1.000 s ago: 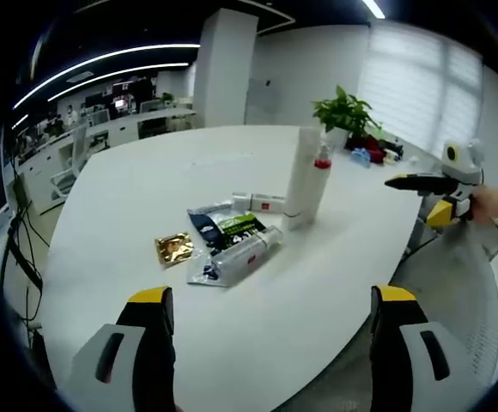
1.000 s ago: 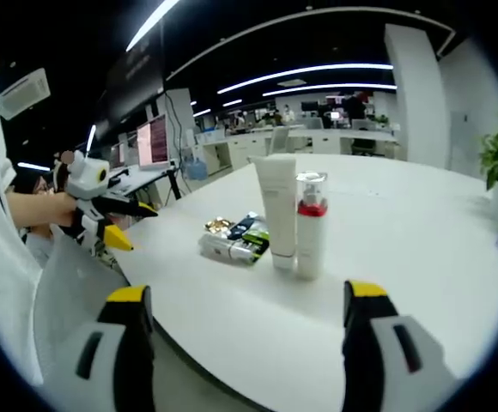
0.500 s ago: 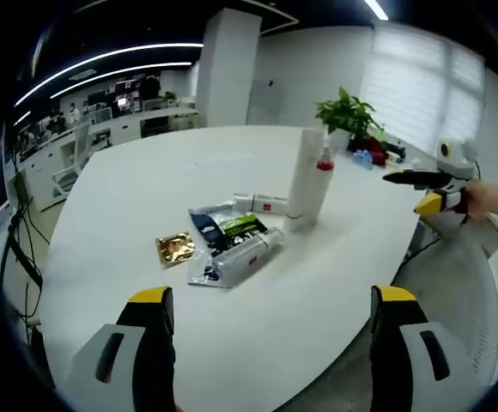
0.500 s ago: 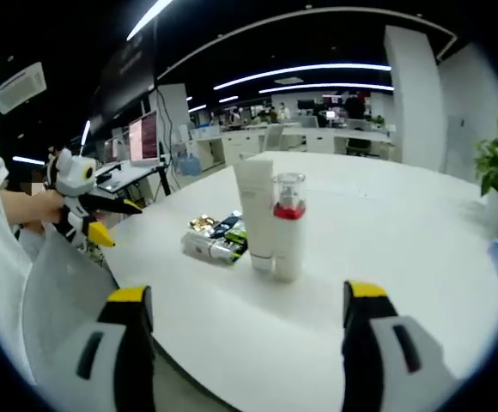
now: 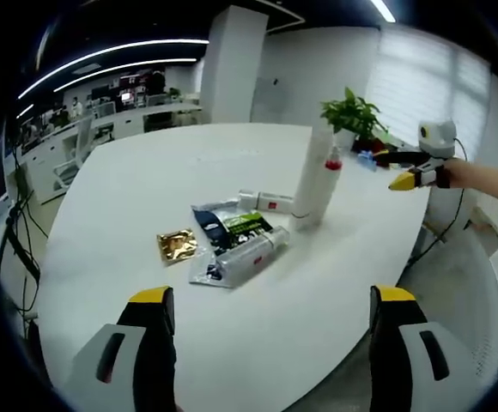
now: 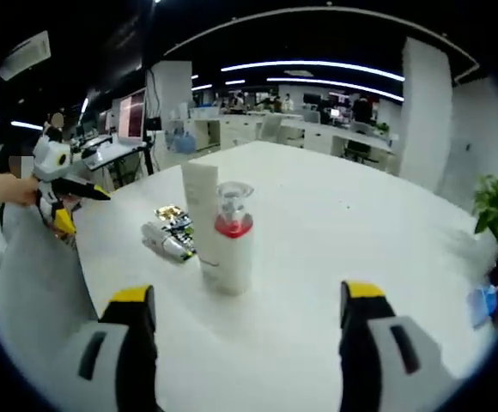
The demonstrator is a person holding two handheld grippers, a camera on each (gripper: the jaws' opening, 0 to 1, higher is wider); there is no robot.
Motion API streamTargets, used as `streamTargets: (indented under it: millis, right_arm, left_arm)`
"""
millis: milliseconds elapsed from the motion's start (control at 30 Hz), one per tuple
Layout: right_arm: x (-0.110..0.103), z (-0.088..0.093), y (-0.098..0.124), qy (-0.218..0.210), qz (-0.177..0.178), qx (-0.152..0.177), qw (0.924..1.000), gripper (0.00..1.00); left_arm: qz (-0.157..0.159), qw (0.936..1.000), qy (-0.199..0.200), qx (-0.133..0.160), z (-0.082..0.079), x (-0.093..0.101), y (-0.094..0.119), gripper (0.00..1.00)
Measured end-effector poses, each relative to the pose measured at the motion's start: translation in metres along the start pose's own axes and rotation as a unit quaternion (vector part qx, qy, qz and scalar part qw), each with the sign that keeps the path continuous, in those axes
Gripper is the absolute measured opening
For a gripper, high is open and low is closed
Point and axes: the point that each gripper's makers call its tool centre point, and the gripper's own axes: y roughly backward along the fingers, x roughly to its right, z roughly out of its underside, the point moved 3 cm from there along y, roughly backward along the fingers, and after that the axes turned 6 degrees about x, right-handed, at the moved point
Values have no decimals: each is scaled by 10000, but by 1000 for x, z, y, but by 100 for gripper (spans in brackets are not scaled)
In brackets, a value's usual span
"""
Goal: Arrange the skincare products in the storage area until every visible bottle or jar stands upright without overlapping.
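Note:
On the white table (image 5: pixel 146 180) a tall white tube (image 5: pixel 310 176) stands upright with a pump bottle (image 5: pixel 330 184) with a red collar close behind it. Beside them lie a clear-wrapped tube (image 5: pixel 245 255), a dark sachet with a green label (image 5: pixel 232 227), a gold sachet (image 5: pixel 174 245) and a small white box (image 5: pixel 267 202). My left gripper (image 5: pixel 272 296) is open, short of the pile. In the right gripper view my right gripper (image 6: pixel 247 293) is open just before the pump bottle (image 6: pixel 230 249) and the white tube (image 6: pixel 199 202); the lying items (image 6: pixel 170 241) are beyond.
A potted plant (image 5: pixel 352 116) and small clutter stand at the table's far edge. The right gripper (image 5: pixel 392 170) hangs in the air past the table's right rim, held by a hand. The left gripper (image 6: pixel 81 210) is off the table's left side. Office desks lie beyond.
The right gripper has moved round the table, so the pump bottle now stands in front of the tube in its view. The products have not moved. Both grippers stay open.

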Motion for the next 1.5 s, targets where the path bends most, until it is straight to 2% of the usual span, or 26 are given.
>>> streamTargets:
  millis: [267,467,900,1133,1300,1500]
  right_arm:
    - [38,-4,-25,214,40,-268,9994,86]
    - [63,-18,-60,296,-97,-397,9987,83]
    - [78,-42,-140,639,-598,-677,9939,81]
    - [66,-45,-179,732,-1126,-823,9875,77]
    - [46,-45,-202,639,-1475,-852,9833,73]
    - [14,-31,-220,686,-2015,-1252,9690,64]
  left_arm:
    - [18,10000,57,-65,2,-4,-3,92]
    - [11,9999,111,-91,1,-7,-5,92]
    - [-89,9996,238,-91,0,-19,-11,92]
    - [-136,9993,306,-147,4,-27,-13,92]
    - [-170,9990,368,-190,8,-32,-14,92]
    - [-168,9987,413,-227,10,-34,-17,92]
